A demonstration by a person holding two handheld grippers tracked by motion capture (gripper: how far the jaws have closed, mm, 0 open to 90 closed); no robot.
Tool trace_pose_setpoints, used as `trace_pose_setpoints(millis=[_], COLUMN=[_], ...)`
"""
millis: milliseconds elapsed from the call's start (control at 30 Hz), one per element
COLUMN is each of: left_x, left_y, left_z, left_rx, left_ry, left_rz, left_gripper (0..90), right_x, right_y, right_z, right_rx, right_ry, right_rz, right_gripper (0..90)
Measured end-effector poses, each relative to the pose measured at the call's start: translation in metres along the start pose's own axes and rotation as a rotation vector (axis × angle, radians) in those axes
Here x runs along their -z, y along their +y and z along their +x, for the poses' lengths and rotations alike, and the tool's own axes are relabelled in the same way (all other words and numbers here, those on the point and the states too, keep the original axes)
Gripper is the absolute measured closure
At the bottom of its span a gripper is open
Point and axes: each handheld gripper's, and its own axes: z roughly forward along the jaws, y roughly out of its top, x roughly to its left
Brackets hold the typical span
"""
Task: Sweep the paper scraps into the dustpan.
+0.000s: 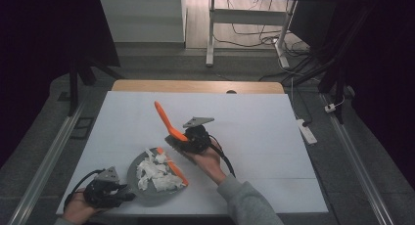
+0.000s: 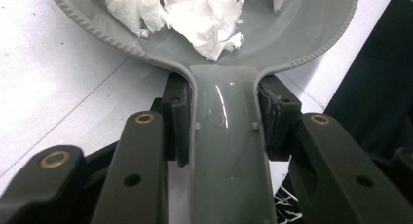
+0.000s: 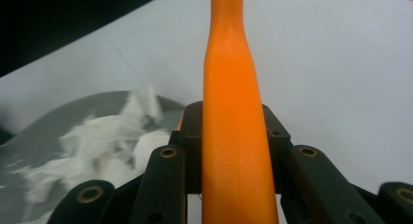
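1. Between the left tongs' [image 2: 221, 121] two black pads [image 2: 178, 117] sits the flat grey plastic handle [image 2: 224, 136] of a grey round dustpan-like scoop [image 1: 149, 178]; pads closed onto the handle's two edges, firm grip.
2. Left tongs [image 1: 120, 193] at the near left corner of the white worktop [image 1: 264, 137], held by the person's left hand [image 1: 78, 210], cable looping off its back.
3. Grey scoop lies flat on the worktop near the front edge, just right of the left tongs, handle pointing toward them.
4. Torn white paper scraps [image 1: 154, 173] piled inside the scoop's bowl; same scraps in the left gripper view [image 2: 195, 14], reaching close to where the handle starts.
5. Right tongs [image 3: 229, 136] closed on the long orange plastic handle [image 3: 231, 126] of a small brush; handle runs straight up between the pads.
6. Right tongs [image 1: 183, 139] in the high view: held above the scoop's far right rim by the right hand [image 1: 208, 159], grey sleeve behind, grey three-cornered plate on top.
7. Orange handle [image 1: 166, 120] tilts up and away to the left; the brush's orange lower part [image 1: 175, 170] lies across the right side of the paper pile; contact cannot tell.
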Motion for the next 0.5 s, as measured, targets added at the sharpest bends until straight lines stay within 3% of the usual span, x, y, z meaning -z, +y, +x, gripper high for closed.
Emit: trace_pose_setpoints(millis=[100, 200, 400, 500], left_x=[0.000, 0.000, -0.001, -0.002], left_y=[0.000, 0.001, 0.002, 0.002], left_z=[0.000, -0.001, -0.001, -0.002], left_rx=[0.003, 0.009, 0.013, 0.015], left_ry=[0.002, 0.004, 0.012, 0.013], left_rz=[0.000, -0.001, -0.001, -0.005], left_gripper=[61.7, 61.7, 61.7, 61.7], right_x=[-0.012, -0.024, -0.030, -0.024], right_y=[-0.004, -0.009, -0.013, -0.012], right_z=[-0.010, -0.010, 0.024, 0.040], right_rx=[-0.032, -0.031, -0.020, -0.032], right_ry=[-0.019, -0.019, 0.047, 0.098], right_rz=[0.013, 0.036, 0.050, 0.026], right_gripper=[70.6, 70.7, 70.7, 70.7])
